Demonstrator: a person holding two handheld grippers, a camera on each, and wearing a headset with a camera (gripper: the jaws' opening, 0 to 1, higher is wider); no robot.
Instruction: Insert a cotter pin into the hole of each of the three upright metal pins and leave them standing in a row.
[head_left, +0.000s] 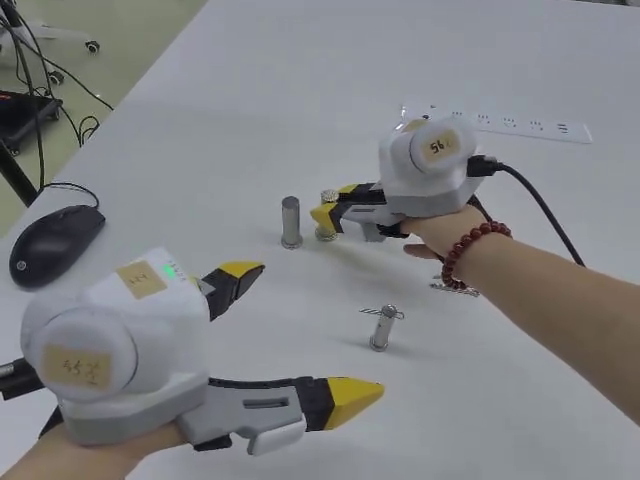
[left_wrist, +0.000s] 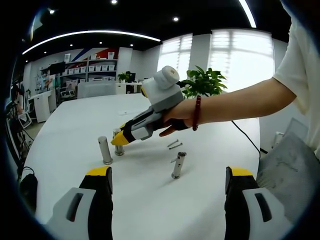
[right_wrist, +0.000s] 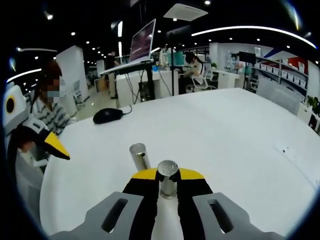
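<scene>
My right claw (right_wrist: 168, 175) was pinching the first pin (right_wrist: 168, 187) between its yellow tips, and that pin stood upright on the white table (head_left: 300, 80). Just beside it, apart from the tips, stood the bare pin (right_wrist: 139, 156), also upright, with nothing through it that I could see. From the head view the right claw (head_left: 325, 215) reached in from the right, with the first pin (head_left: 328, 198) at its tips and the bare pin (head_left: 291, 222) to the left of it.

My left claw (head_left: 305, 330) was spread wide and held nothing. It hung over the table well apart from the other claw. Between its two jaws, farther out, stood the third pin (left_wrist: 178, 165) with a cotter pin (head_left: 382, 313) through its top. Two loose cotter pins (left_wrist: 175, 145) lay on the table near my right wrist.

A black mouse (head_left: 55, 243) sat near the left edge, and a white power strip (head_left: 500, 122) lay at the far side.
</scene>
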